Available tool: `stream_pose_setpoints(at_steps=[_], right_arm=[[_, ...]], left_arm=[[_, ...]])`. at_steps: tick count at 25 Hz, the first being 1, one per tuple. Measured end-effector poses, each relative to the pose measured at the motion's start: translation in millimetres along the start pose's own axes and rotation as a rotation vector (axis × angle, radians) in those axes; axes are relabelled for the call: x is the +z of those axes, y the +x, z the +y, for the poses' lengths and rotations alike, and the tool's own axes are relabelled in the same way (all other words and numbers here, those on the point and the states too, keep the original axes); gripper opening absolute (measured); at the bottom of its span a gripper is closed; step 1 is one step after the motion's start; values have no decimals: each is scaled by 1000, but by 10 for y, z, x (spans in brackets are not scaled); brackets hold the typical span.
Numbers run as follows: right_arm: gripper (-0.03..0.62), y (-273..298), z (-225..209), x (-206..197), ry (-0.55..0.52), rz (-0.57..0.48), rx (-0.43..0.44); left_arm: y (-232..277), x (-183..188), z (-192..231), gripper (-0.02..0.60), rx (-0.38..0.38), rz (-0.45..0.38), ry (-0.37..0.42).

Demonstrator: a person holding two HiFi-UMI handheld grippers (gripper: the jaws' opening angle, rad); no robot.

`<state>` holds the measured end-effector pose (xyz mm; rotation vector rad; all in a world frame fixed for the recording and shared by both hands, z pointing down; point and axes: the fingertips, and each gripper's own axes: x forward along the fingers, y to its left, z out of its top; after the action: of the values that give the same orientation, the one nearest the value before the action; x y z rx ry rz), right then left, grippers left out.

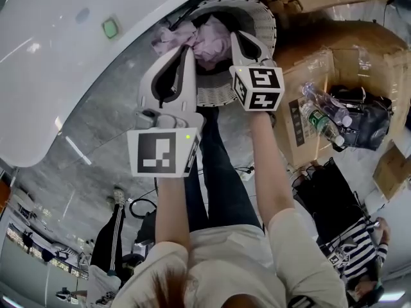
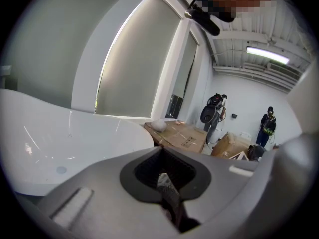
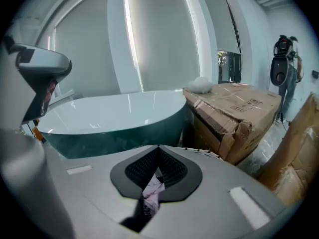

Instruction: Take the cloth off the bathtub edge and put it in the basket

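Bathtub [image 1: 58, 76]: white and curved, filling the upper left of the head view, its rim just beside the basket.
Cardboard boxes [image 1: 314, 101]: brown, crowded to the right of the basket.
Basket [image 1: 260, 15]: white and woven, at top centre between the bathtub and the boxes.
Left gripper [image 1: 187, 45]: jaws pressed together on nothing, with a strip of pale weave showing through the slit.
Right gripper [image 1: 237, 37]: jaws pressed together, with a sliver of pink fabric showing through the slit, seemingly lying below rather than clamped.
Cloth [image 1: 209, 40]: a crumpled pink and lilac heap inside the basket. It has no clear heading but lies longer across the basket, lilac end toward the bathtub.
Cloth to grippers: lilac end just beyond the left gripper's tip, pink bulk between the two tips.
Bottles [image 1: 324, 114]: clear plastic, lying on a box.
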<state>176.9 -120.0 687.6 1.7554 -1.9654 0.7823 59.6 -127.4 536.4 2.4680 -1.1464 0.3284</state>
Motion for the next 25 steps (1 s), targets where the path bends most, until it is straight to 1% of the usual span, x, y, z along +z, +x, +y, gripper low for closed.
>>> stream_pose_setpoints(at_steps=[3,6,7,10,11,19,25], right_arm=[[-3,-109,-8,119,1,-18,0],[-3,-231,-32,273,-4,-44,-3],[-3,-269,-46,327,-6,-53,-5],[-3,-387,-95,477,-9,-73,-18],[-3,-428,-112,530,-11,-80,-24],[-3,-723,-147,1054,-10,-156,-38],[-3,-1029,-96,1473,-12,-215,-39]], left_arm=[[-5,115,-54,48,3,-17,0],[-19,224,-72,48,4,-44,45],[-19,273,-89,48,5,-53,44],[-22,433,-186,48,3,-69,-6],[-26,469,-216,48,0,-70,-11],[-74,736,-371,47,-22,-87,15],[-146,1140,-439,48,-27,-135,29]])
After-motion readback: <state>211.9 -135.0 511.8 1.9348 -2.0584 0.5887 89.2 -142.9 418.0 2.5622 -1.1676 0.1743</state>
